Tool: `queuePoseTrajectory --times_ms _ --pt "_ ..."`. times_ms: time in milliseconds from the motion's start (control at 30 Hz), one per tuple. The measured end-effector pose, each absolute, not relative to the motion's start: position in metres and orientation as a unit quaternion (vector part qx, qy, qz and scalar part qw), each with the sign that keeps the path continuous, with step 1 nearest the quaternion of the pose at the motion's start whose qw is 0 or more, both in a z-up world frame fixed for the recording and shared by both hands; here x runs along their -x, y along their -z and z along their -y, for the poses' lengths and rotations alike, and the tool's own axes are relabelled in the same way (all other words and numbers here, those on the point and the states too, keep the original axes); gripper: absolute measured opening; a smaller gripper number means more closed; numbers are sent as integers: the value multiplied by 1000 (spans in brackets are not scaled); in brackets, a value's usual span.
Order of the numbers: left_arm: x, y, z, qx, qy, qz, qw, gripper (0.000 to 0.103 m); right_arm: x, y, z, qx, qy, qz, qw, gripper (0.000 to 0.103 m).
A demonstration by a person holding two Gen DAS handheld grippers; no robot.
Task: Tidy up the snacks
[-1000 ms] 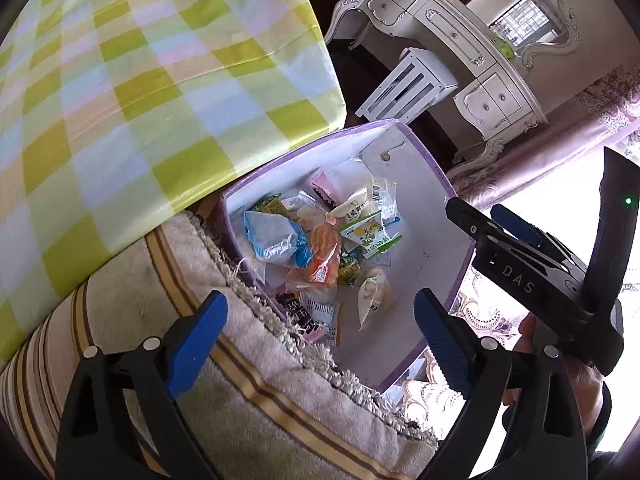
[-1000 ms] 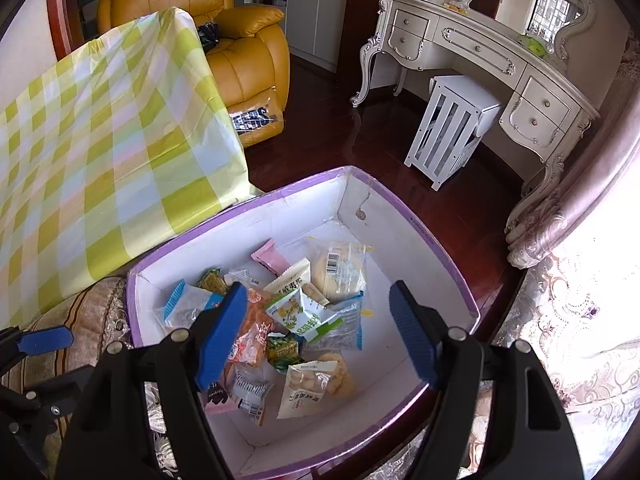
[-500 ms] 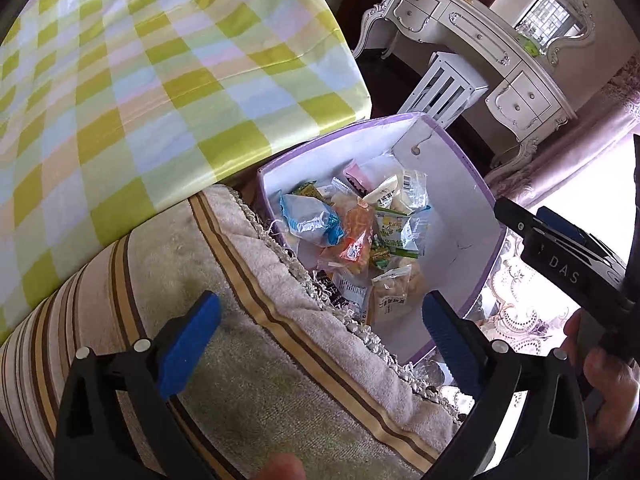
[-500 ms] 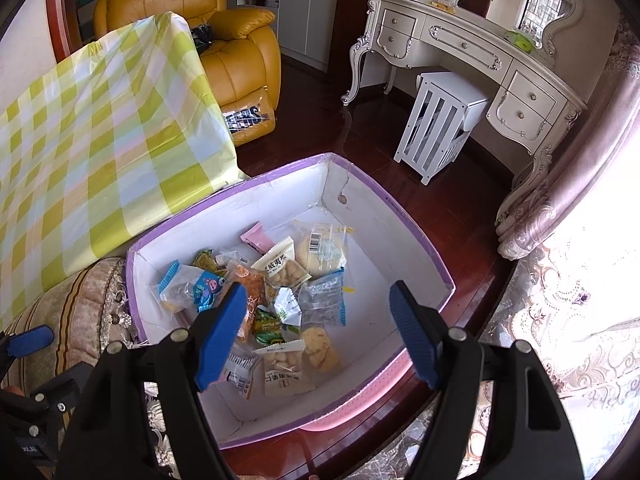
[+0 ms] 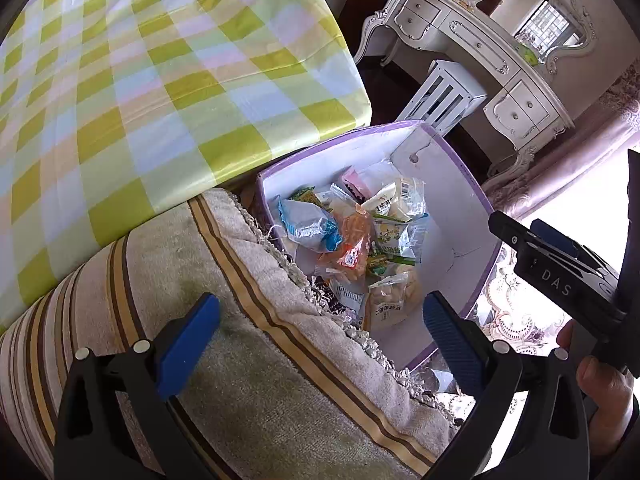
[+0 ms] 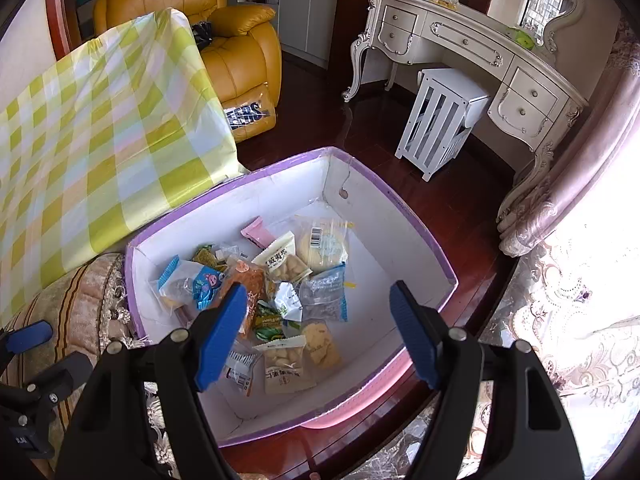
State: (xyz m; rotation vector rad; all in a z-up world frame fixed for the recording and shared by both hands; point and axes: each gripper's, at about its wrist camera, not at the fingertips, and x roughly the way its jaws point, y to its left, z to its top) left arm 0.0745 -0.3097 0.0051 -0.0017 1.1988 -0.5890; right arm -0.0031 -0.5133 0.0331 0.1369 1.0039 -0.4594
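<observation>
A white box with a purple rim (image 6: 360,168) (image 5: 456,156) sits on the dark floor and holds several snack packets (image 6: 280,280) (image 5: 352,232), among them a blue-and-clear bag (image 6: 188,280), an orange packet (image 5: 352,236) and a pink wrapper (image 6: 256,232). My right gripper (image 6: 320,332) hangs above the box, open, with nothing between its blue pads. My left gripper (image 5: 320,332) is open wide over a striped cushion (image 5: 248,360) beside the box, also holding nothing. The right gripper's body (image 5: 560,276) and a hand (image 5: 600,372) show at the right of the left wrist view.
A table with a yellow-green checked cloth (image 5: 140,80) (image 6: 100,120) stands left of the box. Behind are a yellow leather armchair (image 6: 236,44), a white slatted stool (image 6: 440,120) and an ornate white dressing table (image 6: 480,52). Lace curtains (image 6: 572,320) hang at the right.
The left gripper has drawn back from the box over the striped cushion and its jaws stand a little wider. The right gripper has pulled back slightly, showing more of the box.
</observation>
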Motion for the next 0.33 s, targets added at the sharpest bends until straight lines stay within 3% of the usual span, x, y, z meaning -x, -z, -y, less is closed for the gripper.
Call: queuePoseTrajectory --times_ms 333 --pt "-75 -7 312 -8 271 -555 786 99 3 -32 514 -68 218 -476 849 75"
